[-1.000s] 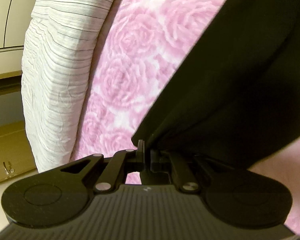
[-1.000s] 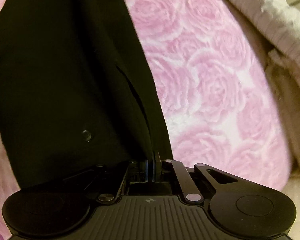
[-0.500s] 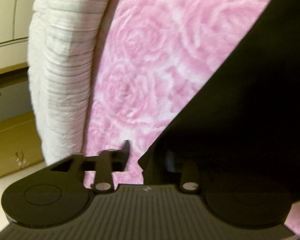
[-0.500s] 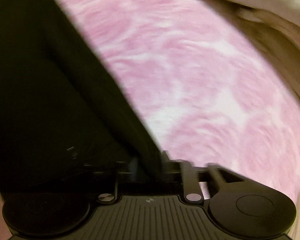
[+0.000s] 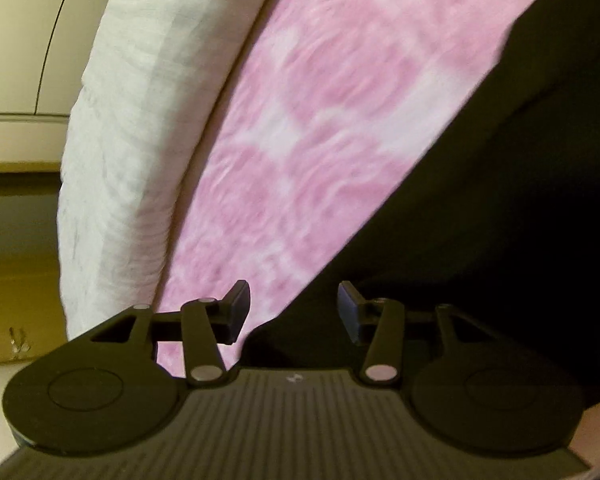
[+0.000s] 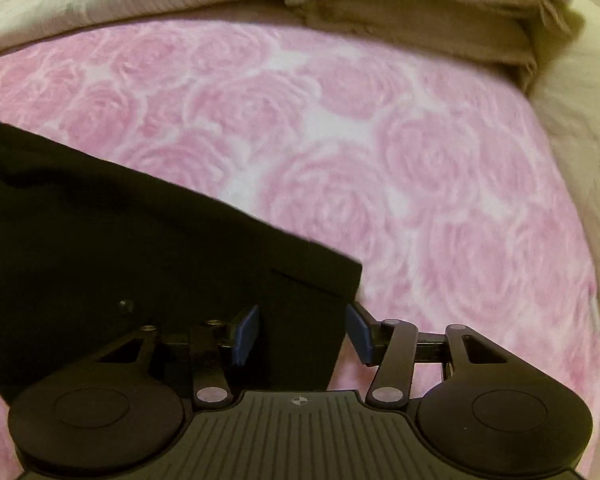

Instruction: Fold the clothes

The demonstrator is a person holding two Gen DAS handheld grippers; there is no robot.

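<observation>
Black garment [image 6: 140, 240] lies flat on the pink rose blanket [image 6: 380, 160] covering the bed.

Right claw [image 6: 302, 334]: jaws spread, nothing held. A garment corner sits between the pads, its edge running off toward 10 o'clock.

Left claw [image 5: 292, 310]: jaws likewise apart and empty. Cloth lies toward 2 o'clock, its edge slanting from 6 up to 1 o'clock; the right pad is over the cloth, the left over blanket.

Both claws sit at corners, about equally near. White quilt [image 5: 120, 160] at 10 o'clock in the left view.

One second ago both claws were pinched on the fabric; half a second ago they were parting. The cloth is now released and resting.
</observation>
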